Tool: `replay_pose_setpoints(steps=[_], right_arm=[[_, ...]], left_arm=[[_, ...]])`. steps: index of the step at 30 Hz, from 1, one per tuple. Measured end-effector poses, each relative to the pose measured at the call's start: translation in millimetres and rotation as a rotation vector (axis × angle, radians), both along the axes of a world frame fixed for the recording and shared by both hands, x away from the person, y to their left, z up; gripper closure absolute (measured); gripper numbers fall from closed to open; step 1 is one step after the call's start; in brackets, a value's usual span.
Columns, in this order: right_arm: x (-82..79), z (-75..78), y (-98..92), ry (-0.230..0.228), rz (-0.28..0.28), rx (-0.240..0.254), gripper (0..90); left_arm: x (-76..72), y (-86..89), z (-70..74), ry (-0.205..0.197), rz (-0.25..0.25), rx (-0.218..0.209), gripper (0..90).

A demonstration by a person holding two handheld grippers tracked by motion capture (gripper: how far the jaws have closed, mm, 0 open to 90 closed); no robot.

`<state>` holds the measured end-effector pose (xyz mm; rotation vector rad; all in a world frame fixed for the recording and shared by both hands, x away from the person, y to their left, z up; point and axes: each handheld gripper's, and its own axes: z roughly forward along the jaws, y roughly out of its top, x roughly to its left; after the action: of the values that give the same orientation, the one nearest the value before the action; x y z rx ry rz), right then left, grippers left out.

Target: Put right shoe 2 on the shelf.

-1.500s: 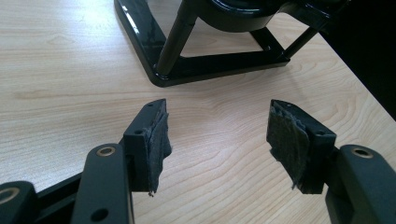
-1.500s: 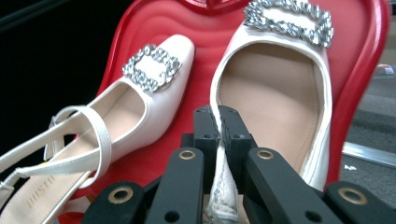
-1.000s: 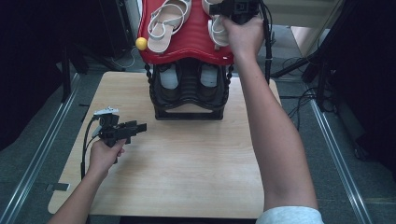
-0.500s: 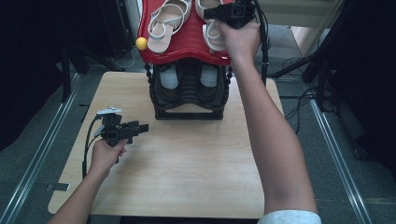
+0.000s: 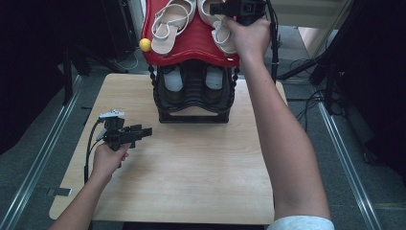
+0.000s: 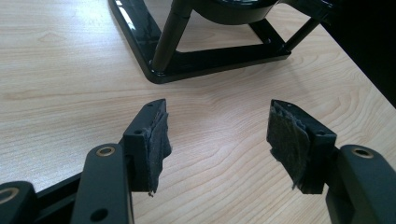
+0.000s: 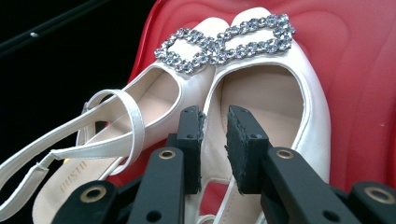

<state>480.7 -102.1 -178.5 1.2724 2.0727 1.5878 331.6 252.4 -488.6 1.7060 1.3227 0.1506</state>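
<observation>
**Resting a cream shoe on the red shelf, jaws just loosened**

Hovering at the top of a black shoe rack [image 5: 194, 98], the right gripper [image 7: 214, 140] sits over a cream slingback shoe [image 7: 261, 98] with a rhinestone buckle at its toe. Its jaws have just been opening — they now stand a narrow gap apart, straddling the inner side edge of that shoe, and the pads do not seem to press on it. The shoe lies on the red shelf [image 5: 191, 45], touching its twin [image 7: 154, 100] toe to toe, the two buckles side by side. A second cream pair [image 5: 170, 24] lies on the left half of the same shelf, near a yellow ball [image 5: 145, 44].

The left gripper [image 6: 217, 135] hangs low over the wooden table [image 5: 191, 167], just in front of the rack's base — jaws wide apart, nothing between them.
</observation>
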Motion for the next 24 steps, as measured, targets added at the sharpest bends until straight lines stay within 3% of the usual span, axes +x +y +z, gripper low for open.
replay_pose_setpoints(steps=[11,24], right_arm=[[-2.4,4.1,-8.7,-0.014,-0.003,0.004,71.9],[-5.2,7.8,-32.2,-0.038,-0.04,-0.035,63.9]], left_arm=[[-0.2,0.0,0.3,0.0,0.001,-0.002,39.1],[-0.3,0.1,0.4,0.0,0.001,-0.002,39.0]])
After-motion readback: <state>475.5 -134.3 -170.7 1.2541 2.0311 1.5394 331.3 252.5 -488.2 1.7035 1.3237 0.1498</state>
